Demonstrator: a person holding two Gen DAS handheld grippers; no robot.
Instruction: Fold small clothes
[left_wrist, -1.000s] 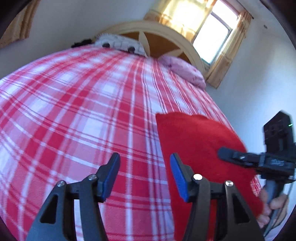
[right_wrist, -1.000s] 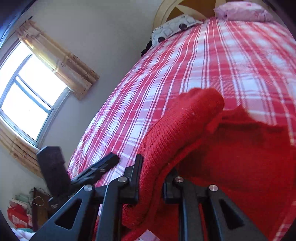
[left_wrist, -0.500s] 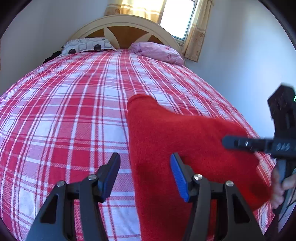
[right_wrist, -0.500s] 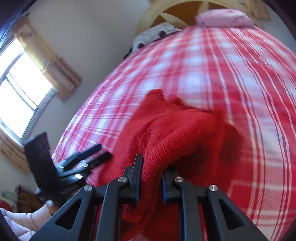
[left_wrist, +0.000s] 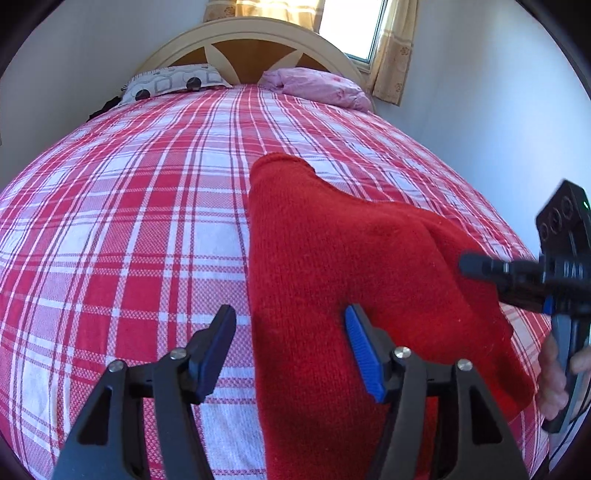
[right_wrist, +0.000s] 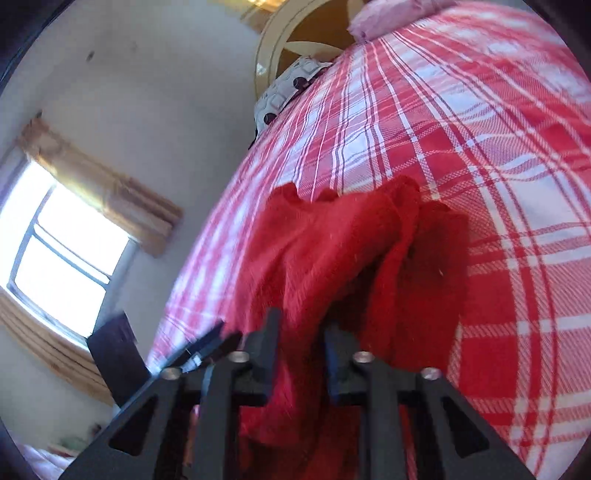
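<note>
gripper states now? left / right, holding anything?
Left gripper: open, holding nothing, over the red knit garment.
Right gripper: jaws just opening, garment between them; grip cannot be told.

Plaid bed (left_wrist: 147, 221), arched headboard (left_wrist: 243, 37) (cream, perhaps wooden), curtained window (left_wrist: 351, 26).

Each tool is a black angular frame with silver screws, the left tool (left_wrist: 291, 347) carrying ribbed blue pads (left_wrist: 364, 354).

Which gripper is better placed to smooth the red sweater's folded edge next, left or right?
Left, probably. The left gripper stands open over the red sweater's straight edge; the right gripper has just been opening with knit bunched between its jaws.
</note>
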